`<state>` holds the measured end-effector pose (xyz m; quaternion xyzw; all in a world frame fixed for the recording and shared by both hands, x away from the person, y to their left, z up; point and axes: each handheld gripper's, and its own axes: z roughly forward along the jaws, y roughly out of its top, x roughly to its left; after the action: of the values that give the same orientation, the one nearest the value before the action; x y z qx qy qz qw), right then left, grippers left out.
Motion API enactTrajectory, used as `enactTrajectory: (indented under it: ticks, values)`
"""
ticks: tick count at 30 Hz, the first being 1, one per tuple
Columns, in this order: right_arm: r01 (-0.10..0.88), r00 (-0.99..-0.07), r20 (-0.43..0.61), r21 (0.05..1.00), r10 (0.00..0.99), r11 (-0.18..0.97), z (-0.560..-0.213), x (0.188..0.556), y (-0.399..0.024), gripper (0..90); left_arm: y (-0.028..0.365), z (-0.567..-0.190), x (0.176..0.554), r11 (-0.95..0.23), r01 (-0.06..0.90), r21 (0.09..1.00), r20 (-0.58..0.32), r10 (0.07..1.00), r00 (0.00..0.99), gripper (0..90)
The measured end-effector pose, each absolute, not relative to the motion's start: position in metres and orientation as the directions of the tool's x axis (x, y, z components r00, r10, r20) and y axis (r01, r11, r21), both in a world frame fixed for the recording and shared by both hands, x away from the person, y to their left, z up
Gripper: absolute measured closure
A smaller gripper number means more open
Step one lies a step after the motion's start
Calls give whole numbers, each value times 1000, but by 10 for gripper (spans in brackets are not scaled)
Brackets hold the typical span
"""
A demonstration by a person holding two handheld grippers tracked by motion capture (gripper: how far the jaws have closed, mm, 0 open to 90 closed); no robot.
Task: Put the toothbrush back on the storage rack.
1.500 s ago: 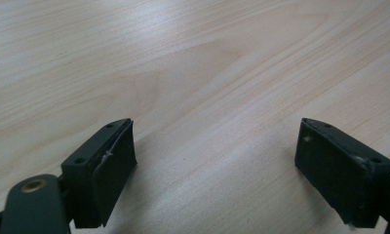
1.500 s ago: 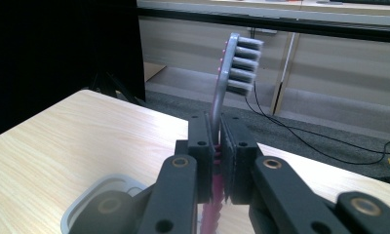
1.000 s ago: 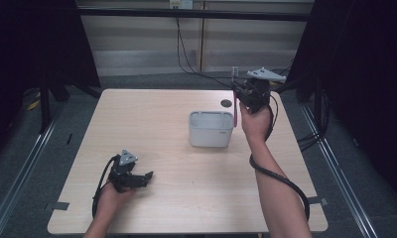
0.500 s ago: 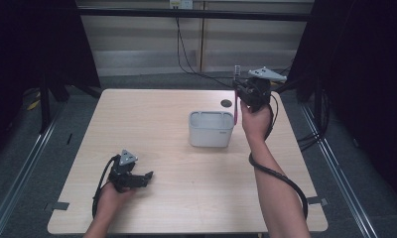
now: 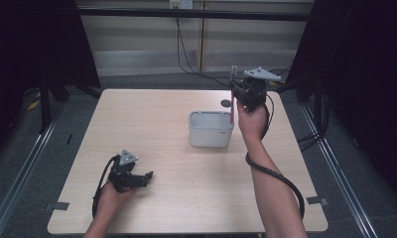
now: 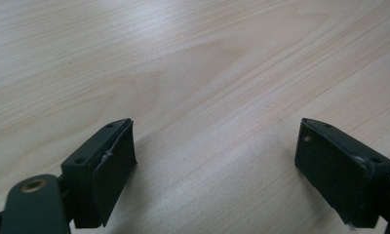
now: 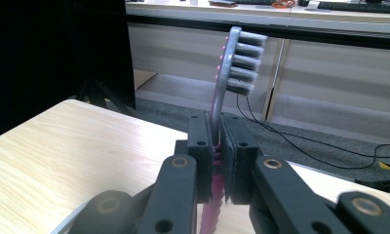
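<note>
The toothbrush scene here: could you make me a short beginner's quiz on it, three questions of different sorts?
1. True or false: the right gripper is clamped on a toothbrush with its bristle head pointing up.
2. Multiple choice: where is the grey bin? A) on the floor B) on the table, just beside the right gripper C) in the left gripper
3. Fill in: the left gripper's jaws stand ____ over bare wood.

Key
1. True: the pink handle sits between the closed jaws, with the head above them.
2. B.
3. Open, with nothing between them.
</note>
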<state>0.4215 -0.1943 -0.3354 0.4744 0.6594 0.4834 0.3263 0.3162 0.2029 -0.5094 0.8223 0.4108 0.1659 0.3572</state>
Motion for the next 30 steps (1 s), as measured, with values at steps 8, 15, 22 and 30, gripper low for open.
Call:
enactTrajectory:
  ticks: [8, 15, 22, 30]
  values:
    - [315, -350, 31, 945, 936, 87, -342, 420, -191, 837, 203, -509, 316, -410, 556, 723, -18, 794, 608, 146]
    - [328, -351, 40, 941, 935, 83, -349, 416, -191, 837, 203, -509, 316, -409, 556, 724, -18, 794, 608, 146]
    - [337, -356, 40, 937, 934, 89, -353, 413, -192, 836, 203, -510, 316, -403, 557, 726, -21, 796, 605, 146]
    - [344, -354, 38, 934, 935, 92, -359, 408, -195, 835, 203, -509, 316, -405, 557, 725, -20, 795, 606, 146]
